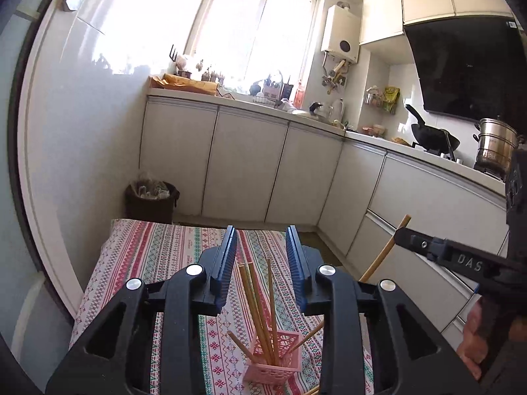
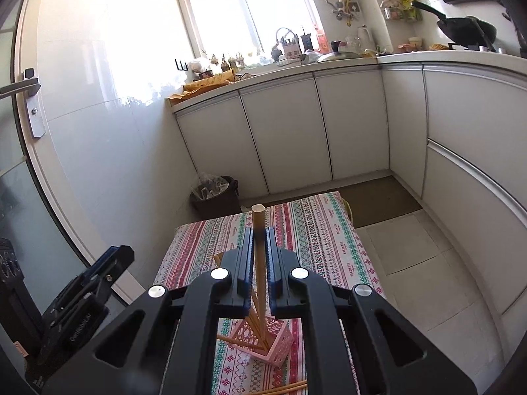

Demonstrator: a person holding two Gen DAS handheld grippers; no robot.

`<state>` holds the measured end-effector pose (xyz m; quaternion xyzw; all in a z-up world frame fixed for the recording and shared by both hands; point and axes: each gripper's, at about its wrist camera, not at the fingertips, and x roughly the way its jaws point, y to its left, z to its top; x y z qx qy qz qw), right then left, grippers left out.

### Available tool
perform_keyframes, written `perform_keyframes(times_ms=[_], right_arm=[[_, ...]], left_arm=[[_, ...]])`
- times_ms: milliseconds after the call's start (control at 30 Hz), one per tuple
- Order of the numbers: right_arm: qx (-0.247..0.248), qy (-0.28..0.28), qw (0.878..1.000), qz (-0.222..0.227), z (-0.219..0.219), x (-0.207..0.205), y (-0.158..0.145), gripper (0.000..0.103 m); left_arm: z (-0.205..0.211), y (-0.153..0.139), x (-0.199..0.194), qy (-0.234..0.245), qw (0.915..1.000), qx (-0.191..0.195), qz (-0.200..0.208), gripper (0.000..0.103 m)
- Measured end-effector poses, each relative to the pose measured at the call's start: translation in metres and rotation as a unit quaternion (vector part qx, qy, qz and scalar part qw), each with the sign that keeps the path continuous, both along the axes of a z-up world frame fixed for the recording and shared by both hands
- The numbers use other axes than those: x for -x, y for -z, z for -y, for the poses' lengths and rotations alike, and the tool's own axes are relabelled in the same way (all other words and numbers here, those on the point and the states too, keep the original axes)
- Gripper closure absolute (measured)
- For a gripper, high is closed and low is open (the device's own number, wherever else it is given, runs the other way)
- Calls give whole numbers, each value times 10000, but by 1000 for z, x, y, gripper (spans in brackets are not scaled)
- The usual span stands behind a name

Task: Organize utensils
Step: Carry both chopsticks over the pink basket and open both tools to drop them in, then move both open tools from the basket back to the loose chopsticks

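A pink lattice holder [image 1: 272, 358] stands on the patterned tablecloth [image 1: 158, 253] with several wooden chopsticks [image 1: 255, 299] leaning in it. My left gripper [image 1: 262, 247] is open above the holder, empty. My right gripper [image 2: 260, 233] is shut on a wooden chopstick [image 2: 258, 219] held upright, its lower end running down toward the pink holder [image 2: 273, 342]. The right gripper also shows in the left wrist view [image 1: 400, 233] holding the chopstick [image 1: 385, 250]. The left gripper shows at the left of the right wrist view [image 2: 118, 256]. A loose chopstick [image 2: 286, 388] lies on the cloth.
The small table stands in a kitchen. A dark waste bin [image 1: 150, 199] sits on the floor beyond it. White cabinets [image 1: 243, 164] and a cluttered counter run behind. A wok [image 1: 431, 135] and steel pot [image 1: 495, 144] are on the stove. A door handle [image 2: 23, 87] is at left.
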<state>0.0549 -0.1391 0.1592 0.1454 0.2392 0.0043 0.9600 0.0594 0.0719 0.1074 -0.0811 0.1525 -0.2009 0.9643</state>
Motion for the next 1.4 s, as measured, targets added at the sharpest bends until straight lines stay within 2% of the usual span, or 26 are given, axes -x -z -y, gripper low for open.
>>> perform_keyframes(times_ms=[167,267,333,367,667,800,1000,1033,1133,1200,1400], right_arm=[[104,-105,9999,-76,-12,-7,12,95],[161,-58,9997,-178,-17,-13,22,90],[140,1,9997,-188,-17,-13,26,68],[126,53,9998,-166,-16,-11,27,64],[156,182,9995,-192,-13,0,25,62],[202,224,9995,-126,-14,8,22,52],[188,346,9992,46,-13,28,22,27],[191,382,9991,73,-12,31,23,22],[232,415,9988,112,-11,43,26,15],[284,452,9985,119,-9,52,30,13],[456,545,9974,81,-1,75,42,7]], left_arm=[[-11,-11,13,-84,9998,53,182,70],[-13,-12,16,-124,9997,-26,231,69],[-14,-10,15,-130,9997,-40,187,69],[-14,-9,15,-134,9998,-57,167,69],[-12,-5,17,-82,9997,-217,95,67],[-8,-1,19,-40,9994,-337,60,63],[-5,1,27,-97,9989,-448,129,36],[-5,1,28,-101,9987,-470,142,35],[-2,3,33,-57,9983,-562,142,32],[1,6,38,-44,9978,-632,171,24],[9,16,52,90,9965,-816,144,13]])
